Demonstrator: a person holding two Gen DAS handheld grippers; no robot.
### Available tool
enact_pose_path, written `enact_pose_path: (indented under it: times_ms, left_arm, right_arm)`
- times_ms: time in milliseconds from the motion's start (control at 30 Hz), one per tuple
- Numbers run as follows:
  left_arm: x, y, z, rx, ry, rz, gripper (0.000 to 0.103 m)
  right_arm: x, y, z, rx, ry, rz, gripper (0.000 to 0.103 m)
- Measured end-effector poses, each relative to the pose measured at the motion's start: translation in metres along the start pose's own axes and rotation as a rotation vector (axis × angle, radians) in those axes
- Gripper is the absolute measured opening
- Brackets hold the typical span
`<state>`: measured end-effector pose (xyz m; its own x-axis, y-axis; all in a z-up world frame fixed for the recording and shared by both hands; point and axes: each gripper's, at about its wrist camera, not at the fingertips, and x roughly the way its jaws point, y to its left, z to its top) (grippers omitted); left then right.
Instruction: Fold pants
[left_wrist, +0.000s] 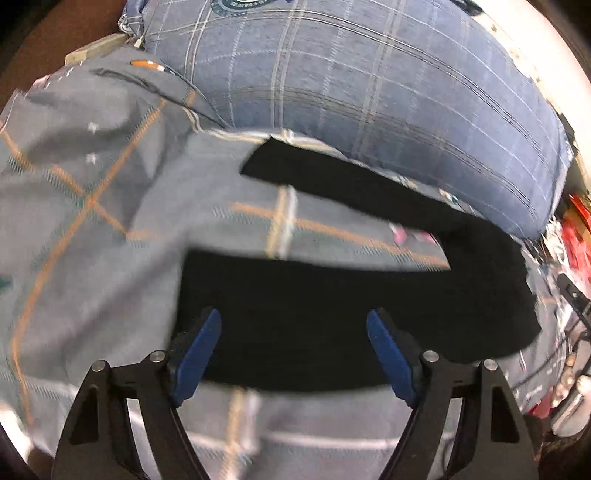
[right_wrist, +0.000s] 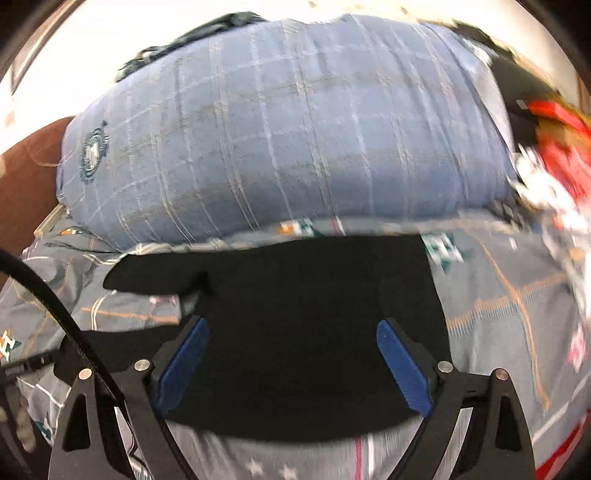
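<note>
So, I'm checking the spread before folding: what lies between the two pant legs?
Bare grey plaid bedsheet fills the gap between the legs of the black pants; nothing else lies there. The left wrist view shows it.

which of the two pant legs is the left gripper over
The near leg, the wide black band at the bottom of the left wrist view. The left gripper frames it with jaws open; the far leg lies up against the blue plaid pillow.

Blue plaid pillow (left_wrist: 369, 92) on grey bedsheet (left_wrist: 92, 221)
</note>
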<state>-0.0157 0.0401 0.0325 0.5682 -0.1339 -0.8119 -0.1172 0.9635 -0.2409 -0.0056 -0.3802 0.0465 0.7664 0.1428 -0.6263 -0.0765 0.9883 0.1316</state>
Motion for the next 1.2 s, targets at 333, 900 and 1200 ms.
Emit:
enact_pose_path:
  times_ms: [333, 900, 1200]
  left_arm:
    - [0.095, 0.021, 0.119, 0.009, 0.11, -0.048, 0.081]
    - [0.198, 0.02, 0.185, 0.045, 0.156, -0.052, 0.081]
    - [0.209, -0.005, 0.18, 0.136, 0.158, -0.065, 0.087]
  right_arm:
    - [0.143, 0.062, 0.077, -0.27, 0.298, 0.207, 0.092]
    - [0.253, 0.028, 0.098, -0.337, 0.461, 0.161, 0.089]
    - [0.264, 0.018, 0.088, -0.278, 0.495, 0.236, 0.089]
